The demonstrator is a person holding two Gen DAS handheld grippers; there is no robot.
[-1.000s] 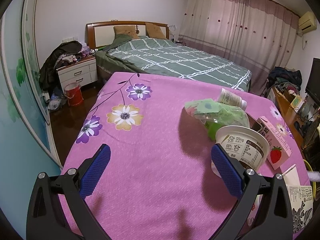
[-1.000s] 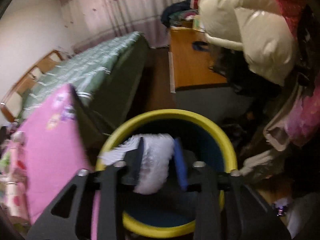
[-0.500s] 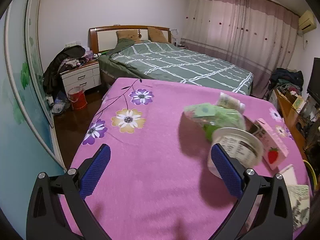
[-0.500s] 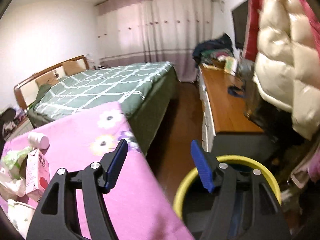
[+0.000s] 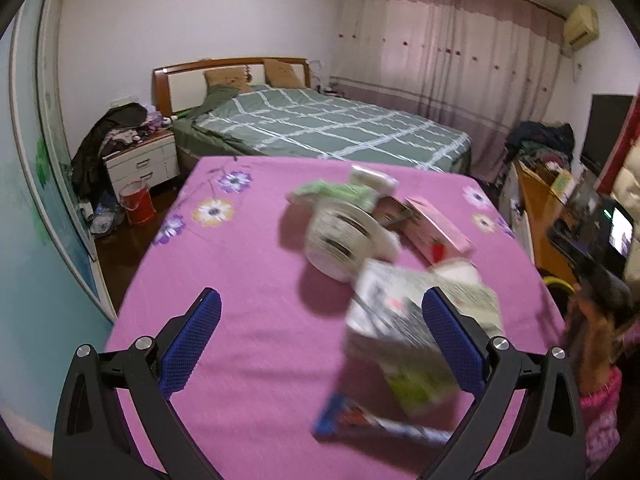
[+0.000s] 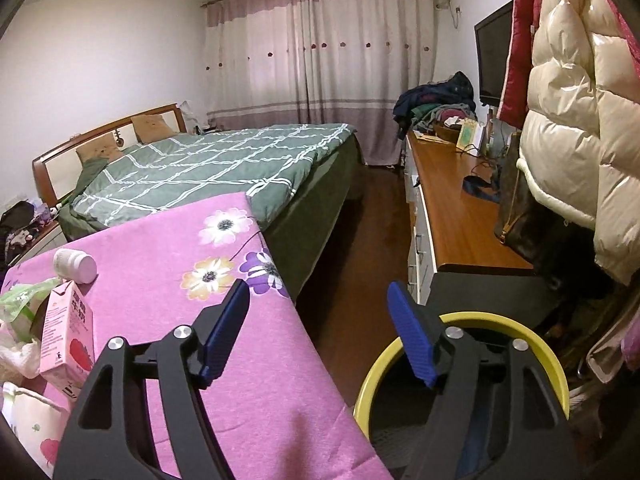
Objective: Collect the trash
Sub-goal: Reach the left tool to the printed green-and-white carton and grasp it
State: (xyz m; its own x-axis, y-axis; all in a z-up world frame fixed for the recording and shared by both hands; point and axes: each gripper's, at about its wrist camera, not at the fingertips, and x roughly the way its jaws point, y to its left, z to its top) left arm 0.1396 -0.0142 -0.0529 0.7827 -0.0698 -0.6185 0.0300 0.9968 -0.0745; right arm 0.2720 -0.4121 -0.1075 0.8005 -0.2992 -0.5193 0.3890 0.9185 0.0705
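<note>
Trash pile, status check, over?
Left gripper open, empty, over pile. Right gripper opening, empty, beside yellow bin. Pink carton on table. Nothing blocking.

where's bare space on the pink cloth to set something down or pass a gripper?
Free: the pink cloth between the flower print and the paper cup; also the strip beside the yellow bin, near the flowers. Crowded: around the strawberry carton and white bottle.

1. A home bedroom: a bed [image 5: 328, 128] with green checked bedding and a wooden headboard [image 5: 228, 68] at 12 o'clock.
2. Nightstand [image 5: 142, 162] piled with clothes at 10 o'clock.
3. Floor-length curtains [image 6: 320, 64], wall air conditioner [image 5: 580, 26], hanging puffer coat [image 6: 576, 120] at 2 o'clock.
</note>
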